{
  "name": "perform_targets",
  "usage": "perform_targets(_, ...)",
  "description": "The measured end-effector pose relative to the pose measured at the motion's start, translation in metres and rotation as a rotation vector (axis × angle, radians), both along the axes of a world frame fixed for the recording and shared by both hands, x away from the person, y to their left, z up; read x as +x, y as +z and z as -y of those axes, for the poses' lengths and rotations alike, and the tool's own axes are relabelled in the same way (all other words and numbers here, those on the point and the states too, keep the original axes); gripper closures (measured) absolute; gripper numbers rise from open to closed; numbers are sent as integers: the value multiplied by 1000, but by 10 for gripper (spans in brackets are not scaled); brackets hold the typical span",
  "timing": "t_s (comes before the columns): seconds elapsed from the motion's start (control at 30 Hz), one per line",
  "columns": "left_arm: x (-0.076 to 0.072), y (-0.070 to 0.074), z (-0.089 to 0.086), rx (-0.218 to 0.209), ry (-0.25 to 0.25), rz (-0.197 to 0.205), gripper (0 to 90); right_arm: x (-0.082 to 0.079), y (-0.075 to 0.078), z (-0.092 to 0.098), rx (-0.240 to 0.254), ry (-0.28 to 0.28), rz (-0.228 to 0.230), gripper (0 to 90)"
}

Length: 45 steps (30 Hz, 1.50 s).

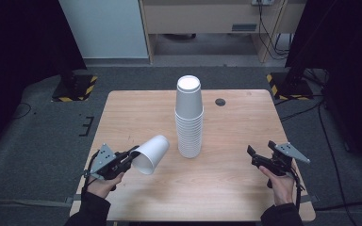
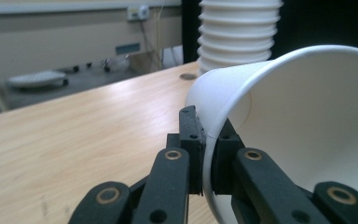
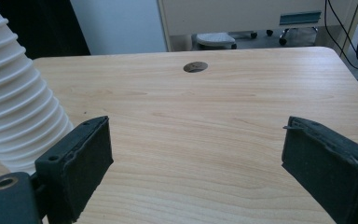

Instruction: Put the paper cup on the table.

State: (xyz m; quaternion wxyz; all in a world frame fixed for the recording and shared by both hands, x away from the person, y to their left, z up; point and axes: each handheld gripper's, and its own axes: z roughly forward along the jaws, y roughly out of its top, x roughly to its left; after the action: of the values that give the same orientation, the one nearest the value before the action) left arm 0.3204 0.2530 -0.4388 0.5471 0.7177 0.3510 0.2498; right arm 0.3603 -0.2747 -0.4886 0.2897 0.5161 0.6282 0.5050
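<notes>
Left gripper (image 1: pixel 131 156): at the table's 8 o'clock, held in the person's left hand (image 1: pixel 104 183). Jaws clamped on the rim of a single white cup (image 1: pixel 151 154); in the left gripper view one jaw sits outside the wall and the other inside the mouth, the wall pinched between the pads at the cup (image 2: pixel 279 121) rim's near edge. The cup lies tilted on its side, off the table, its base pointing toward 1 o'clock from the jaws and its open mouth facing back toward the person.

Table (image 1: pixel 235 188): light wood, with a dark round grommet (image 1: pixel 220 101) near its far edge at 12 o'clock.

Stack (image 1: pixel 189 117): tall column of nested white cups, upside down, standing upright at the table's centre, just beside the held cup at its 2 o'clock and not touching it.

Right gripper (image 1: pixel 257 157): at the table's 4 o'clock, in the right hand (image 1: pixel 278 181). Jaws spread wide over bare wood with nothing between them; the stack (image 3: pixel 14 116) stands at 10 o'clock from them, apart.
</notes>
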Motion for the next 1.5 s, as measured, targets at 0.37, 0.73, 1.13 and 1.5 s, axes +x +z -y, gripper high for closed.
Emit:
perform_targets(0.37,11,1,-22,76,128,-124,860,2,-5,0,-31,13,-29,88)
perform_targets(0.73,17,3,-35,196,227,-323,861,2,-7,1,-47,19,-45,88)
perform_targets(1.13,28,10,-48,252,298,-463,861,2,-8,0,-64,25,-54,88)
perform_targets(1.5,44,16,-50,292,307,-629,861,3,-9,1,-64,29,-59,88)
